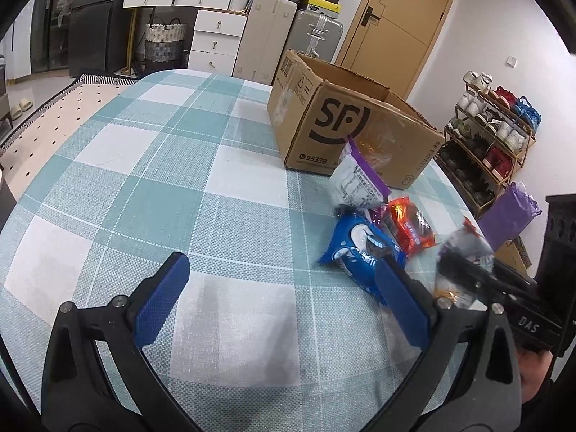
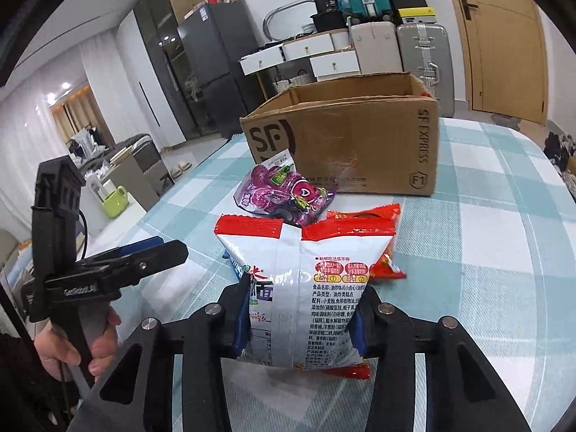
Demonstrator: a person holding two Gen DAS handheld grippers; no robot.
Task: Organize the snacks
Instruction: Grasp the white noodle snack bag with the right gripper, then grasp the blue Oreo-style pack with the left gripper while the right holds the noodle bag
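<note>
My right gripper (image 2: 304, 297) is shut on a white and red snack bag (image 2: 306, 262), its blue pads pressing both sides; the bag is upright just above the table. In the left wrist view this bag (image 1: 464, 241) is blurred in the right gripper (image 1: 455, 257). My left gripper (image 1: 280, 270) is open and empty over the checked tablecloth (image 1: 144, 180), left of the snacks. A blue cookie pack (image 1: 360, 248), an orange-red pack (image 1: 410, 226) and a purple and white bag (image 1: 356, 183) lie before the open cardboard box (image 1: 324, 118). The box (image 2: 360, 144) stands behind the purple bag (image 2: 284, 194).
A shoe rack (image 1: 493, 136) and a purple bag (image 1: 511, 216) are beyond the table's right edge. White drawers (image 1: 212, 36), suitcases (image 1: 316, 32) and a wooden door (image 1: 396, 18) are behind. The left gripper (image 2: 154, 252) hovers at the left, held by a hand.
</note>
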